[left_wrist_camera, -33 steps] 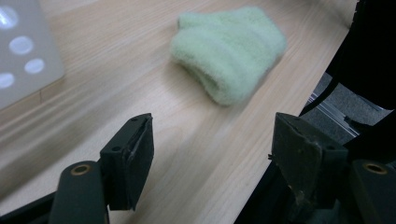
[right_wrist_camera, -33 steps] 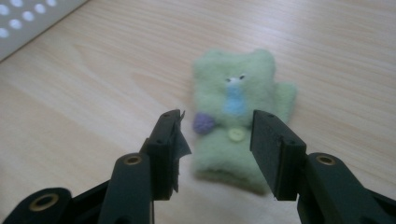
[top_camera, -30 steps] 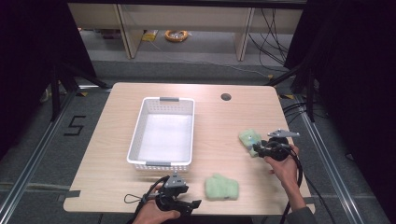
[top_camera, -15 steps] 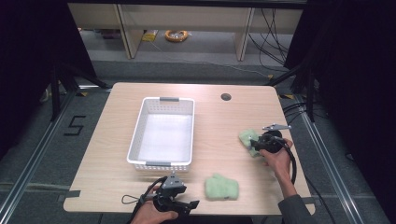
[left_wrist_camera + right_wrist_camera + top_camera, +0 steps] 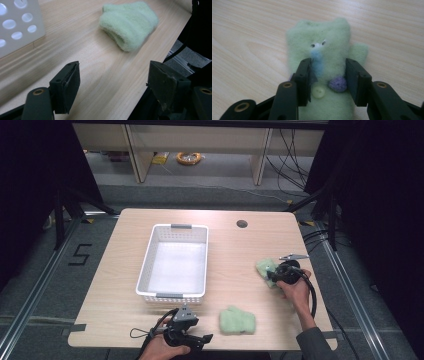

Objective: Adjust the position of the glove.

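Note:
A pale green fleece mitten (image 5: 266, 268) with a small face, a button and a purple pompom lies flat at the table's right. My right gripper (image 5: 272, 275) stands over it. In the right gripper view this mitten (image 5: 327, 37) sits between the jaws of the right gripper (image 5: 327, 80), which have just been closing. Fabric still shows across the gap and the pads do not squeeze it. A second green mitten (image 5: 237, 320) lies near the front edge. My left gripper (image 5: 204, 339) rests just left of it, open, with bare wood between its jaws (image 5: 112, 82) and the mitten (image 5: 128, 23) ahead.
A white perforated basket (image 5: 172, 229) stands on the wooden table (image 5: 125, 300) left of centre; its wall (image 5: 17, 25) shows beside the left gripper. A round cable hole (image 5: 242, 224) is at the back. The table's front edge runs close to the left gripper.
The right hand has moved a little leftward and down onto the faced mitten, and its jaws stand narrower. The left hand and the front mitten have stayed put.

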Tool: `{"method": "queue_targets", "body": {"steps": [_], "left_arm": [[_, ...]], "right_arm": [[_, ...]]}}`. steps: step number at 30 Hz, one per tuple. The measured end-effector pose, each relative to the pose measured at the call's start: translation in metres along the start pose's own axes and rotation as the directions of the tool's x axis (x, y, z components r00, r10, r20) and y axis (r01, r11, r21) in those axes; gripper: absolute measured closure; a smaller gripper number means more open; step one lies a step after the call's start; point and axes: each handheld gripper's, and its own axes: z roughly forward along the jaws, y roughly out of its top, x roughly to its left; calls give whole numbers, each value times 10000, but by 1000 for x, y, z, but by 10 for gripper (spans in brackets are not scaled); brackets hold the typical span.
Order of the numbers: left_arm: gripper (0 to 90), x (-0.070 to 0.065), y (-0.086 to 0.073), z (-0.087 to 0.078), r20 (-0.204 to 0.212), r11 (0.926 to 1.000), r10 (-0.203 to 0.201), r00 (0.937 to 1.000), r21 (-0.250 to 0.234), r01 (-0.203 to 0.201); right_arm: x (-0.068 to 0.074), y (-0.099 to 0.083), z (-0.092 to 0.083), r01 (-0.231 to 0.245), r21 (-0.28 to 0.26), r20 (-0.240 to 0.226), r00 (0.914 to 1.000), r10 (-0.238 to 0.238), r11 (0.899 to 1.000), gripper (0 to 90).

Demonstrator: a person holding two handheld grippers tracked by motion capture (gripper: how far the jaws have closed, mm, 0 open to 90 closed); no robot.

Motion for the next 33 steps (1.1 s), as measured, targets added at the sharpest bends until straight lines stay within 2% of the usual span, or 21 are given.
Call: {"method": "queue_targets", "body": {"steps": [2,3,4,5,7,8,10,11,12,14,15,16,17,19,21,22,23,24,27,28,33], "left_arm": [[255,0,0,1,7,10000,-10,10000,33,10],[255,0,0,1,7,10000,-10,10000,33,10],[255,-1,-1,2,-24,9999,-112,9999,9,112],[255,1,-1,2,-18,10000,-20,10000,59,20],[255,1,-1,2,-32,10000,-19,10000,55,19],[255,1,-1,2,-114,9998,-210,9997,10,211],[256,4,-1,1,-131,9997,67,9999,223,-64],[256,4,-1,1,-130,9998,50,9999,208,-47],[256,3,-1,1,-85,10000,-73,9999,57,73],[256,4,0,0,-168,9999,38,9999,117,-36],[256,3,0,1,-86,9997,-246,9997,-36,246],[256,4,0,1,-106,9999,-95,9999,-35,95],[255,4,0,1,-125,9998,-172,9998,-86,171],[256,5,0,0,-235,9999,-111,9997,-12,111],[256,5,1,-1,-134,9996,-226,9997,-147,224],[256,7,1,-2,-135,10000,-71,9999,-53,70],[256,6,1,-2,-156,9997,-197,9997,-157,194],[256,7,0,-2,-171,9999,-131,9998,-108,129],[256,7,-1,-2,-181,9998,-165,9997,-106,163],[256,6,-1,-2,-155,9997,-196,9997,-149,194],[256,7,0,-2,-175,9996,-168,9997,-218,164]], "right_arm": [[-2,0,1,78,-42,-116,9999,-78,10000,606],[-4,-1,3,315,-218,-71,9995,-317,9993,613],[-3,-2,3,265,-261,13,9996,-265,9993,622],[-3,-2,2,253,-273,11,9997,-253,9993,630],[-4,-1,3,284,-213,-230,9993,-289,9994,666],[-4,-1,3,180,-221,-398,9990,-188,9996,693],[-5,-1,3,123,-218,-621,9980,-136,9997,743],[-6,-2,4,317,-331,-554,9979,-335,9989,762],[-5,-2,4,173,-360,-650,9977,-196,9992,777],[-2,-1,2,143,-258,-437,9989,-154,9996,793],[-3,-2,3,455,-357,-331,9984,-466,9983,799],[-2,-1,2,459,-352,-363,9982,-472,9983,804],[-2,0,0,398,-253,-498,9979,-410,9989,809],[0,0,-3,290,-424,-441,9985,-309,9987,813],[1,1,-7,427,-593,-595,9972,-462,9973,815],[1,1,-10,561,-511,-662,9960,-594,9971,815],[3,1,-13,395,-562,-716,9965,-435,9976,815],[5,1,-15,563,-762,-669,9959,-614,9955,815],[8,2,-21,724,-1005,-934,9923,-819,9923,815],[14,1,-31,842,-1088,-1109,9892,-962,9905,815],[30,0,-49,1400,-1492,-1708,9714,-1649,9788,815]]}}
